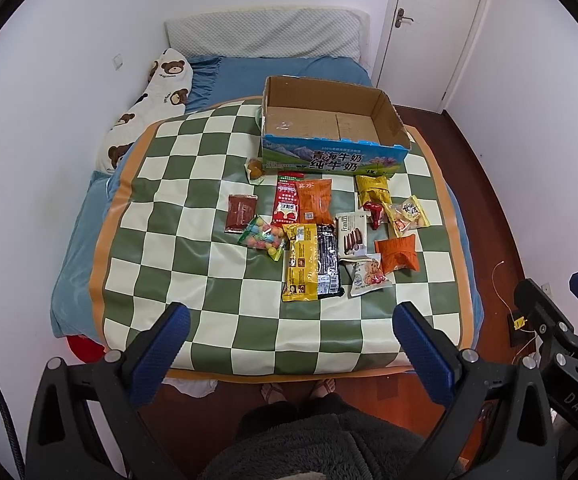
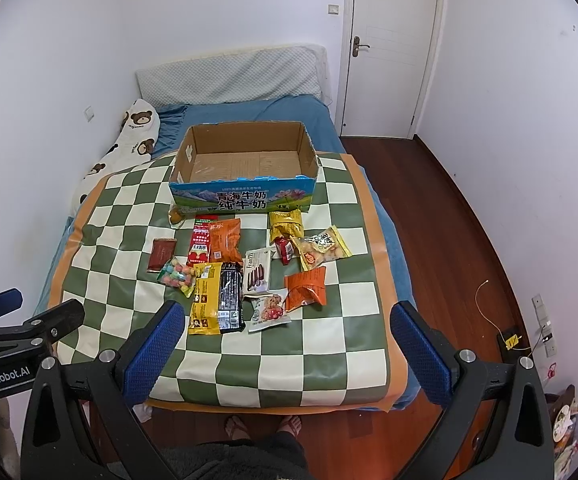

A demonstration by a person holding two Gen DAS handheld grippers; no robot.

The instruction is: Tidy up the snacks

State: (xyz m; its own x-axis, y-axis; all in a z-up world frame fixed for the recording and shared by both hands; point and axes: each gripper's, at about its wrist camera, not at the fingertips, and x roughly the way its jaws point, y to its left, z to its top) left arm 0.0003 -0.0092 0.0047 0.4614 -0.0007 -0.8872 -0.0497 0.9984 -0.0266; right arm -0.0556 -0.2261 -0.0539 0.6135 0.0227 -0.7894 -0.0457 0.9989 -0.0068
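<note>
Several snack packets lie on a green-and-white checked mat [image 1: 193, 216] [image 2: 329, 344] on a bed: a yellow packet [image 1: 300, 264] [image 2: 204, 300], a black packet [image 1: 328, 266] [image 2: 230, 298], an orange pouch [image 1: 397, 255] [image 2: 305, 289], a candy bag [image 1: 263, 238] [image 2: 178, 276]. An empty open cardboard box [image 1: 329, 152] [image 2: 245, 196] stands behind them. My left gripper [image 1: 291, 344] is open and empty, high above the mat's near edge. My right gripper [image 2: 285, 340] is open and empty beside it, also seen in the left wrist view [image 1: 561, 300].
A bear-print pillow [image 1: 157, 96] [image 2: 129, 136] lies at the bed's left, a grey headboard cushion [image 1: 265, 36] at the far end. White walls, a closed door [image 2: 393, 48], wooden floor [image 2: 449, 232] on the right. The person's feet [image 2: 265, 426] stand at the bed's foot.
</note>
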